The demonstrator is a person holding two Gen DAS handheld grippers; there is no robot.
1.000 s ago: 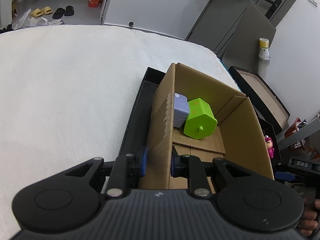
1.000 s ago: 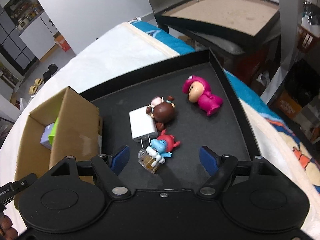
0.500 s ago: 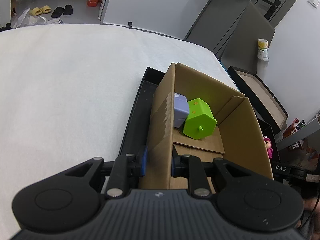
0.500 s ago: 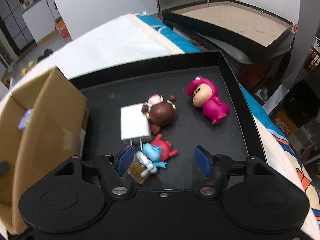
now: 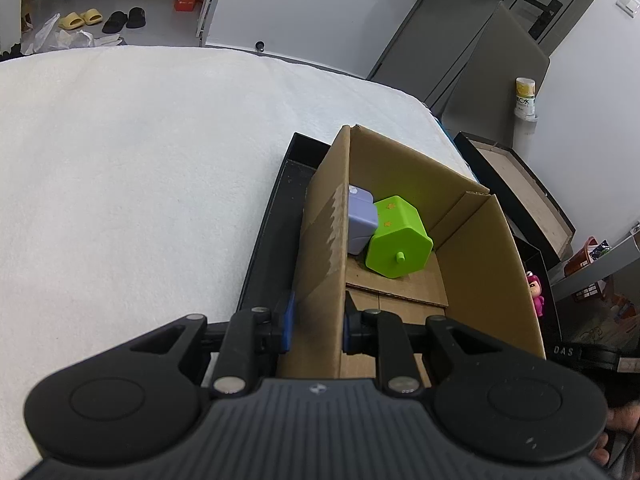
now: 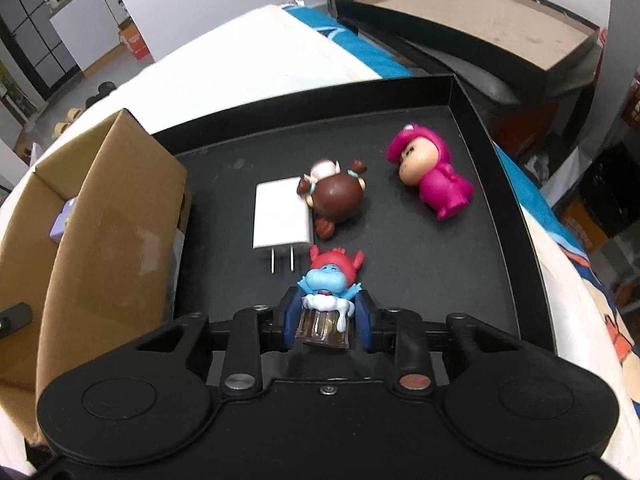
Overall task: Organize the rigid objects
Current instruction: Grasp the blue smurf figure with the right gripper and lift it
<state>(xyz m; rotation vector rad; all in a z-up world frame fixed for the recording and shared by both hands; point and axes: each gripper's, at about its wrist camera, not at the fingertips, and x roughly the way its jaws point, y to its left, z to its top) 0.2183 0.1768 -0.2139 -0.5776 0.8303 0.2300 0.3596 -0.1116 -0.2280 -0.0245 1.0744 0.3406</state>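
In the right wrist view a blue figurine with a red hat (image 6: 328, 280) lies on the black tray (image 6: 440, 264), its amber base between the pads. My right gripper (image 6: 328, 318) is closing, and both pads press that base. Beyond it lie a white charger plug (image 6: 280, 220), a brown figurine (image 6: 336, 200) and a pink figurine (image 6: 432, 180). My left gripper (image 5: 317, 326) is shut on the near left wall of the cardboard box (image 5: 480, 264). Inside the box are a green block (image 5: 400, 244) and a lilac block (image 5: 360, 220).
The cardboard box (image 6: 112, 216) stands at the tray's left end. A white bedcover (image 5: 140, 180) spreads to the left. A second black box with a brown inside (image 6: 480, 24) sits past the tray's far edge. A bottle (image 5: 526, 94) stands on a ledge.
The right gripper's jaws have drawn in from wide apart onto the blue figurine's base, and the gripper has come closer over it. The left gripper and the box have not moved.
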